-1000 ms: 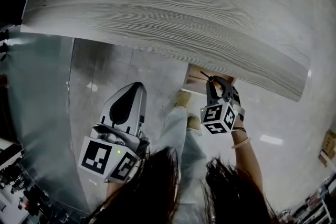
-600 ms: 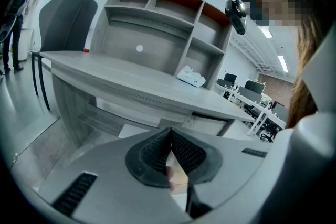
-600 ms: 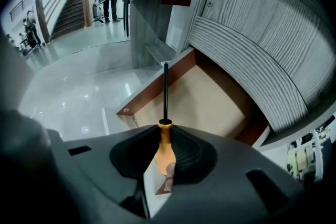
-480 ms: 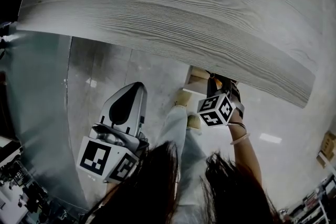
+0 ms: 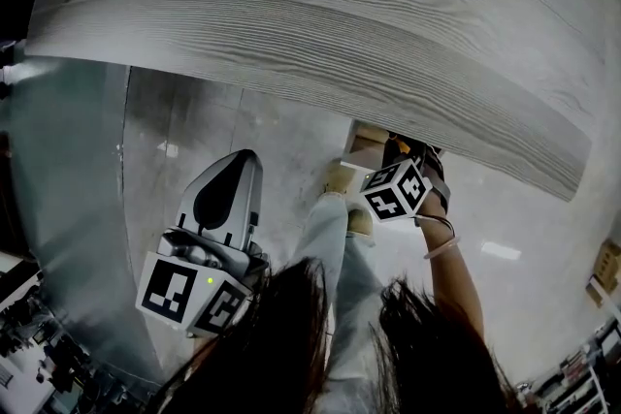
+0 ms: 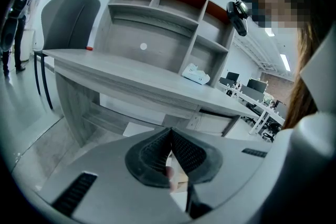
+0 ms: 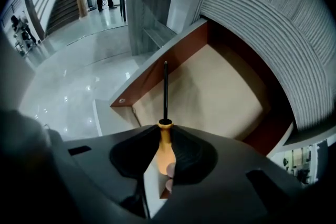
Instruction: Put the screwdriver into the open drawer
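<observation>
Screwdriver (image 7: 165,92) — one — tight in right gripper (image 7: 166,136) fingers, tip toward one open drawer (image 7: 226,97); left gripper (image 6: 170,136) fingers together.

drawer (image 5: 364,148) mostly hidden under desktop (image 5: 320,24), screwdriver (image 7: 165,93) handle half inside right claw (image 7: 165,132)

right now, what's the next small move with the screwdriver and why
Probably lower the right gripper into the open drawer before releasing: its jaws are shut on the screwdriver, whose shaft points at the drawer's bare floor.
</observation>
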Tool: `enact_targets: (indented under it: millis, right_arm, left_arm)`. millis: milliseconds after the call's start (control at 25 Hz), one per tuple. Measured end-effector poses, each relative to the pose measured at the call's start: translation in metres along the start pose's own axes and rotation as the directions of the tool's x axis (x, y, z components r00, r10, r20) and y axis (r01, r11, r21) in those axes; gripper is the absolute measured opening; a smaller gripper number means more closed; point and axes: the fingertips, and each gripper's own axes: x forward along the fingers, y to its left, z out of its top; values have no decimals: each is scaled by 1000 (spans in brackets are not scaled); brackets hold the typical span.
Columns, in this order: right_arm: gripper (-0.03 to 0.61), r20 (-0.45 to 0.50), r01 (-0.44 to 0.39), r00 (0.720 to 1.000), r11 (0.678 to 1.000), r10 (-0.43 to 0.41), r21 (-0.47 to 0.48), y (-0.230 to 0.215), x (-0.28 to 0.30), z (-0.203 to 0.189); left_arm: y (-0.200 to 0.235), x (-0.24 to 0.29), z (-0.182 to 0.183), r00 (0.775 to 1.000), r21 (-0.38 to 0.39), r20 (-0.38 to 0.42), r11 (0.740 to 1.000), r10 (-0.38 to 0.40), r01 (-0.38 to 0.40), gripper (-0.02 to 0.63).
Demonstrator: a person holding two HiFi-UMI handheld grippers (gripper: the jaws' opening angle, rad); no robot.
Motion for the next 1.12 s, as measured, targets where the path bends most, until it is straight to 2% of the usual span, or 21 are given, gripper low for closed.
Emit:
enact_targets:
  millis: [520,1120]
  right_arm:
    - [87,-47,-23,999,999,24,26,1,6,-8]
    - [89,-60,-41,997,999,41,-1,5,12,-10]
  left_arm:
    - [2,-1,-2,1000,12,-8,1000,7,-6,17]
    - [3,-1,-3,1000,-3,0,1000,15,-15,17]
